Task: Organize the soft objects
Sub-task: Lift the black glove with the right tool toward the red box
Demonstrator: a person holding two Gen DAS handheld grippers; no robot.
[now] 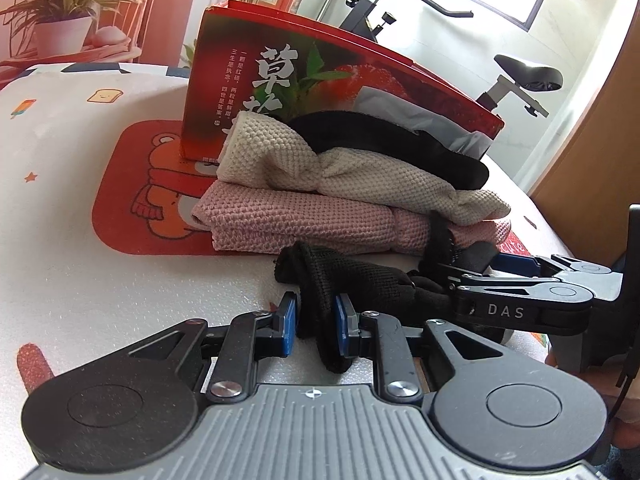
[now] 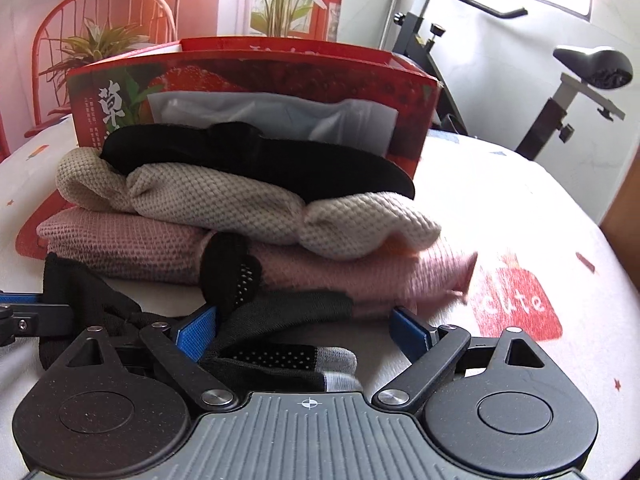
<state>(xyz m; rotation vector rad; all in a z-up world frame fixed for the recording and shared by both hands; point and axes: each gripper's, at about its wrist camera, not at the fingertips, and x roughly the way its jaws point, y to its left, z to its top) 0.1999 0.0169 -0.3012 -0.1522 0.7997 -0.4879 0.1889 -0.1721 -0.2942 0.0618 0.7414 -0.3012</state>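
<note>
A black knit glove lies on the white table cover in front of a stack of soft things: a pink knit cloth, a cream knit cloth and a black band on top. My left gripper is shut on the glove's cuff. My right gripper is open around the glove's fingers, which have grey tips. The right gripper also shows in the left wrist view.
A red strawberry box stands behind the stack, with a grey bag in it. Potted plants and an exercise bike stand beyond the table. A wooden panel is at the right.
</note>
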